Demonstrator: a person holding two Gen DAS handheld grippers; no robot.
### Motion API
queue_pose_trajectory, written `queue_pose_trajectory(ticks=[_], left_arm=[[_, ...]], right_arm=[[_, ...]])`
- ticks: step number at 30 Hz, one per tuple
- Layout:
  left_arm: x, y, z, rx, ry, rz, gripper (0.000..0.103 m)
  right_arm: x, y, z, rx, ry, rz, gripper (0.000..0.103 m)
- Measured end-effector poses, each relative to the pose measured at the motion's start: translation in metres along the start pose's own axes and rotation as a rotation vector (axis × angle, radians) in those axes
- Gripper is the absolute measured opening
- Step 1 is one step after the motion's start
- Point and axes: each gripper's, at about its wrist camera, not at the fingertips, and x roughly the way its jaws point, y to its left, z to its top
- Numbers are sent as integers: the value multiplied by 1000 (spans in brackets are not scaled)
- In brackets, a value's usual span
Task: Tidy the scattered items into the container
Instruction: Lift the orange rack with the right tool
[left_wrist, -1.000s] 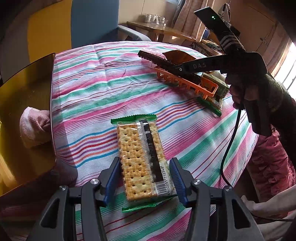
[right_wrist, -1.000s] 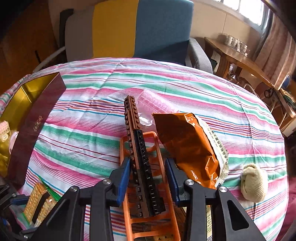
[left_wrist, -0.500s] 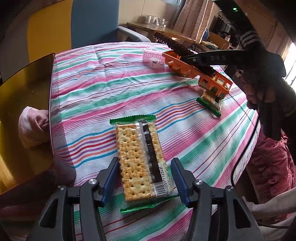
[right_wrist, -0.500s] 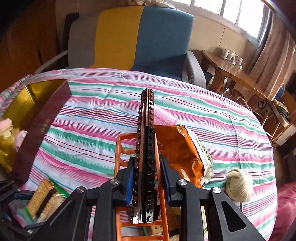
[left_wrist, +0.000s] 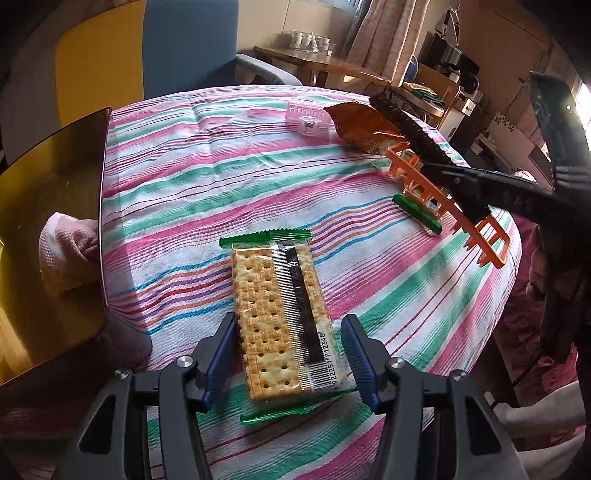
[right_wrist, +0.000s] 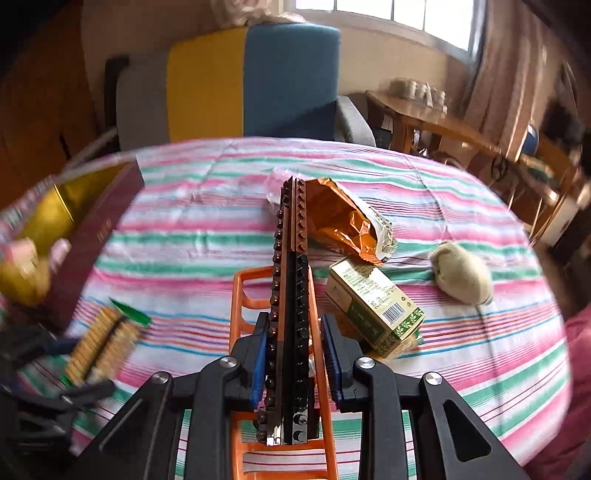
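The left gripper (left_wrist: 286, 363) is spread apart, its blue pads either side of the cracker pack (left_wrist: 280, 317) without pressing it; the pack lies flat on the striped cloth (left_wrist: 207, 177). The gold box (left_wrist: 48, 206) sits at 9 o'clock from the pack, holding a pink cloth (left_wrist: 68, 251). The right gripper (right_wrist: 293, 354) is clamped on the brick bar (right_wrist: 290, 295), which is stacked on an orange rack (right_wrist: 243, 295), both raised off the cloth at 2 o'clock from the pack. Below them lie an orange bag (right_wrist: 340, 221), a green carton (right_wrist: 373, 306) and, at 3 o'clock, a beige sock (right_wrist: 463, 273).
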Motion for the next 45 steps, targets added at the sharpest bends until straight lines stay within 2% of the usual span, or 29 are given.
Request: queue_pose_trajectory(ticks=[1, 2, 3, 4, 5, 6, 7, 10, 20, 25, 29, 32, 35, 38, 40, 44, 45], left_arm=[[0, 0, 0, -2, 1, 1, 57], [0, -1, 0, -2, 1, 3, 57], [0, -1, 0, -3, 1, 3, 57], [0, -1, 0, -3, 1, 3, 57], [0, 0, 0, -4, 1, 2, 57], [0, 0, 0, -5, 1, 3, 57], [0, 0, 0, -5, 1, 4, 57], [0, -2, 0, -4, 2, 9, 57], [2, -1, 2, -15, 11, 13, 57], [2, -2, 2, -9, 16, 18, 57], [2, -3, 2, -8, 17, 19, 57], [3, -3, 2, -7, 17, 21, 57], [3, -5, 2, 3, 16, 26, 59], [4, -7, 2, 11, 15, 32, 61], [3, -6, 2, 9, 15, 27, 61], [-2, -1, 0, -17, 22, -15, 59], [-4, 0, -1, -27, 23, -26, 59]], right_arm=[[-1, -3, 1, -11, -5, -77, 30], [-2, -6, 3, -21, -11, -154, 27], [-4, -11, 4, -12, -21, -194, 26], [-8, -21, 7, 55, -41, -125, 25], [-12, -34, 8, 150, -56, -2, 20], [-16, -41, 8, 213, -65, 89, 20], [-16, -36, 6, 197, -57, 102, 23], [-16, -19, -2, 150, -34, 140, 20], [-17, 38, -26, -6, 41, 268, 21], [-5, 51, -48, -64, 150, 269, 21], [-6, 18, -50, 76, 118, 245, 26], [-19, -11, -49, 210, 81, 333, 29], [-31, -32, -53, 241, 51, 267, 36], [-24, -51, -61, 292, 73, 211, 41], [-16, -57, -67, 331, 96, 228, 41], [-9, -36, -76, 291, 156, 381, 41], [-11, -36, -78, 292, 151, 373, 41]])
